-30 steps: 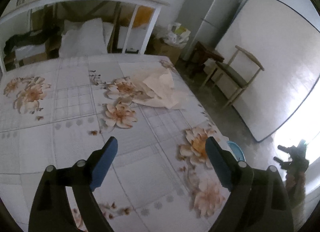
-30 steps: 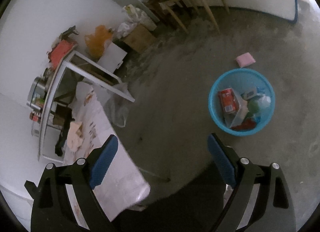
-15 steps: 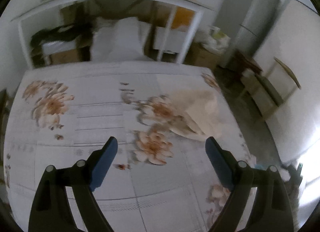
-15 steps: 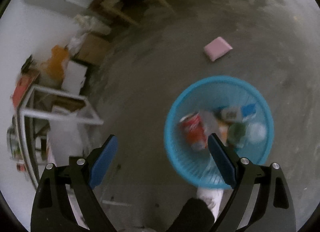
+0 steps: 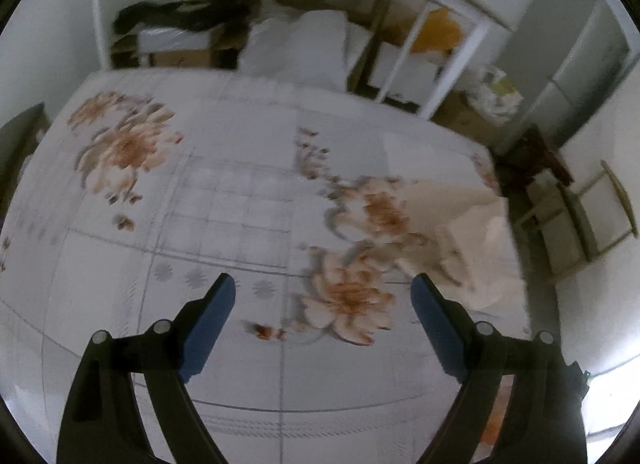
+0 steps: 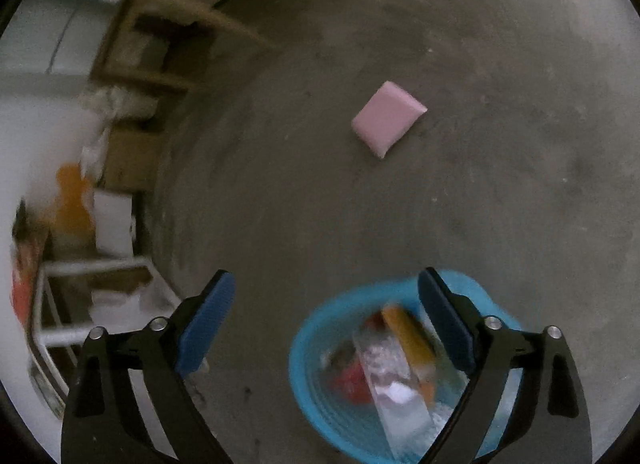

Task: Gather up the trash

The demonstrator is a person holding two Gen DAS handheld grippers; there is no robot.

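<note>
My left gripper (image 5: 322, 296) is open and empty above a table with a floral cloth (image 5: 224, 192). A crumpled beige paper (image 5: 468, 228) lies on the cloth at the right, ahead of my right finger. My right gripper (image 6: 326, 296) is open and empty above the concrete floor. A blue basket (image 6: 316, 360) with several pieces of trash in it sits on the floor under my right finger. A pink packet (image 6: 388, 124) lies on the floor ahead of the basket.
A white shelf frame (image 5: 452, 60) with bags and boxes stands behind the table. A grey fridge (image 5: 568, 60) and wooden chairs (image 5: 580, 216) are at the right. In the right wrist view, cardboard boxes (image 6: 132, 160) and a white rack (image 6: 92, 296) line the left wall.
The left gripper has swung left across the table, so the paper now sits further right. The right gripper has moved forward over the floor; the basket has slid down and the pink packet is nearer.
</note>
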